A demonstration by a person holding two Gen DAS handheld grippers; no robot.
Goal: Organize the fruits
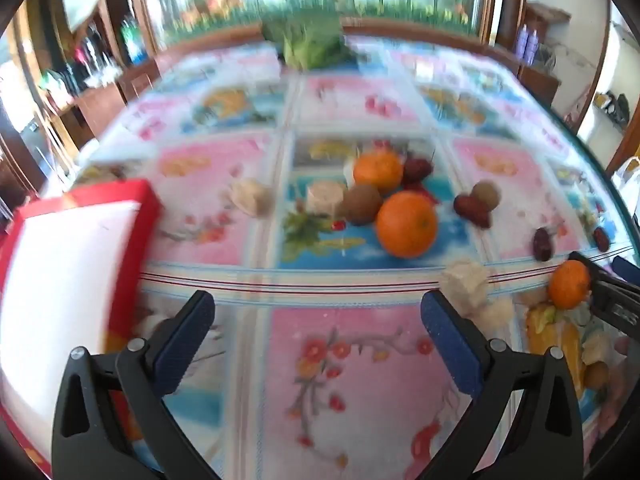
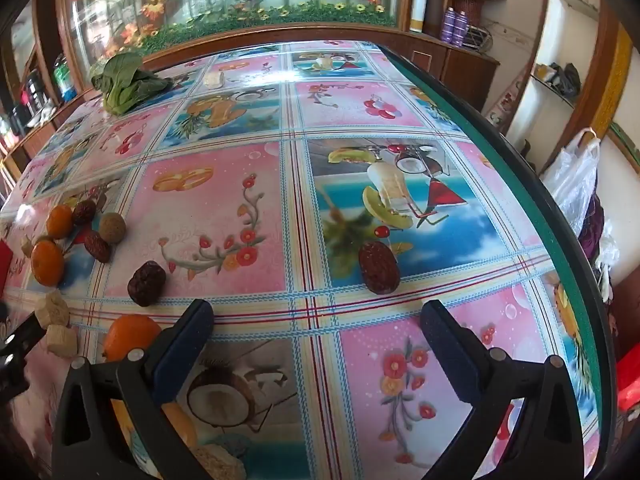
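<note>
Fruits [image 1: 406, 224] loose; both grippers' jaws wide, empty.

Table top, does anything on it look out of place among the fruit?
Yes: a leafy green vegetable lies alone at the far edge, away from the fruit. The oranges and dried dates are scattered loose, outside the red box.

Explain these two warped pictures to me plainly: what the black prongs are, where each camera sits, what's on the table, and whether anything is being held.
The prongs are hand-held two-finger grippers, one per hand, each with a wide-angle camera looking along its fingers. One picture is from the left gripper, the other from the right gripper. Both stand open and hold nothing. On the patterned tablecloth lie oranges, dark red dates, brownish round fruits, pale chunks and a leafy green. A red-rimmed box sits at the left. The left view is blurred.
</note>
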